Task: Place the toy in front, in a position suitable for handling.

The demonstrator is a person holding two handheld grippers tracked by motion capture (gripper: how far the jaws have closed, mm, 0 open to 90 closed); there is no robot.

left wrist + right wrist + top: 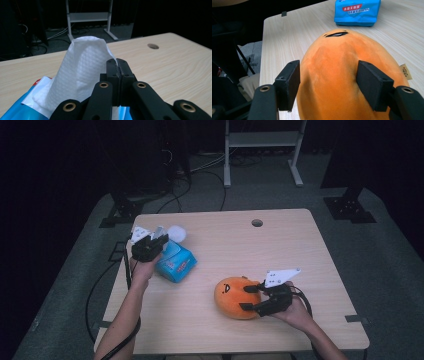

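A blue wipes pack (175,262) lies at the table's left. My left gripper (159,238) hangs just above it, shut on a white wipe (80,67) that stands up out of the pack (15,112); in the left gripper view the jaws (117,63) meet on the wipe's right edge. An orange plush toy (231,297) with a small face sits at front centre. My right gripper (245,298) reaches in from the plush's right, and its two pads press on the sides of the plush (332,55). Beyond it lies the blue pack (357,12).
A small white round object (178,233) sits behind the pack near the table's back left. The wooden table (300,255) has a cable hole (257,223) at the back. A metal rack (262,140) and cables stand on the floor beyond.
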